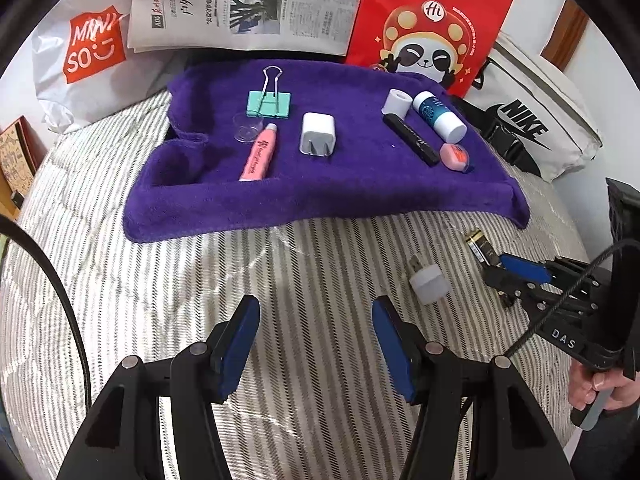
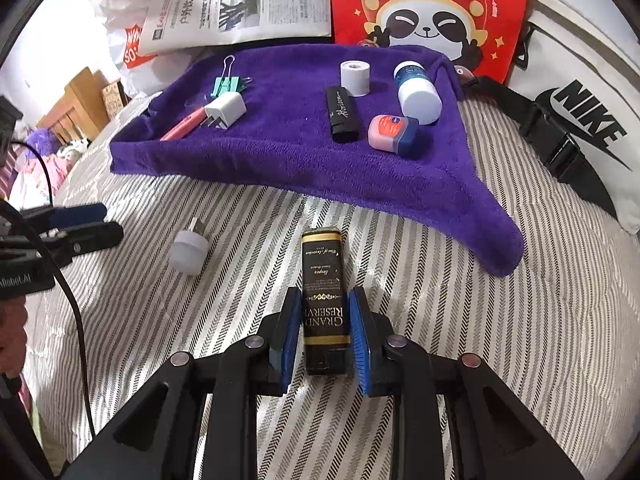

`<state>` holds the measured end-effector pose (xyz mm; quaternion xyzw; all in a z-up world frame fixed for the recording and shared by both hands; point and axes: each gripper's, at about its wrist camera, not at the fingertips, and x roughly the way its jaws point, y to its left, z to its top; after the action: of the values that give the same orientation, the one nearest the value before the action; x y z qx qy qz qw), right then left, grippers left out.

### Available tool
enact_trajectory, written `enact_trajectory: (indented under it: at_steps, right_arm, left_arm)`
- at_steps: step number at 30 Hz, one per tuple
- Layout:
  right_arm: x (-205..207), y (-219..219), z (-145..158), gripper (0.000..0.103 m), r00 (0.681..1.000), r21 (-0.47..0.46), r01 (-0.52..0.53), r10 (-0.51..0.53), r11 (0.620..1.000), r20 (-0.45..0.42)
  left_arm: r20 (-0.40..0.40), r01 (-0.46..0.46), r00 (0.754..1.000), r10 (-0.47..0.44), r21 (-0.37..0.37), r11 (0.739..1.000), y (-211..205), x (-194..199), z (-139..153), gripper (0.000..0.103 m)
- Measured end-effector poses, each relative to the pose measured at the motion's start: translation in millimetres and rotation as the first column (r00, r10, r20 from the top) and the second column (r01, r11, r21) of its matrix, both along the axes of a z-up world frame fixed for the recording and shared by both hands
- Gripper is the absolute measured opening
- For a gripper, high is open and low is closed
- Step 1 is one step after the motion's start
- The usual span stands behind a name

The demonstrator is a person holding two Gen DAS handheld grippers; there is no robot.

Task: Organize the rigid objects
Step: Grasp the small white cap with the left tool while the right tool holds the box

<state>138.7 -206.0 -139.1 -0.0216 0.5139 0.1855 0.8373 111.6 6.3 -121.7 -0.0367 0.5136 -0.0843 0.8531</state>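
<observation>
1. Two items are left off the purple towel [image 2: 280, 152], as I judge it: the black tube [image 2: 322, 280] and the small USB light [image 2: 188, 250], both on the striped bed [image 2: 480, 340].
2. My right tool [image 2: 323, 334] has its pads against the sides of the black tube, gripping it low on the bed.
3. My left tool [image 1: 316, 344] hangs spread wide, holding nothing.
4. Farther off, the towel already carries the charger [image 1: 318, 134], pink tube [image 1: 260, 152], binder clip [image 1: 270, 100], black stick [image 1: 410, 140] and glue stick [image 1: 438, 114].
</observation>
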Motion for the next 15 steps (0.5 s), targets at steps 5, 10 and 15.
enact_trajectory:
  at_steps: [5, 10, 15]
  right_arm:
    - [0.5, -4.3, 0.4, 0.024, 1.0, 0.031, 0.004, -0.004, 1.0, -0.005]
    - [-8.0, -19.2, 5.7, 0.023, 0.999, 0.019, 0.039, -0.039, 0.999, -0.008]
    - [-19.4, -50.2, 9.8, 0.023, 0.994, 0.025, 0.11, -0.11, 0.994, -0.008]
  left_arm:
    - [-0.005, 0.008, 1.0, -0.008, -0.019, 1.0, -5.0, -0.4, 0.1, 0.056]
    - [0.001, 0.03, 1.0, -0.03, -0.044, 0.999, -17.7, 1.0, 3.5, 0.056]
    - [-0.006, 0.069, 0.998, -0.069, -0.047, 0.997, -40.4, 7.9, 1.9, 0.056]
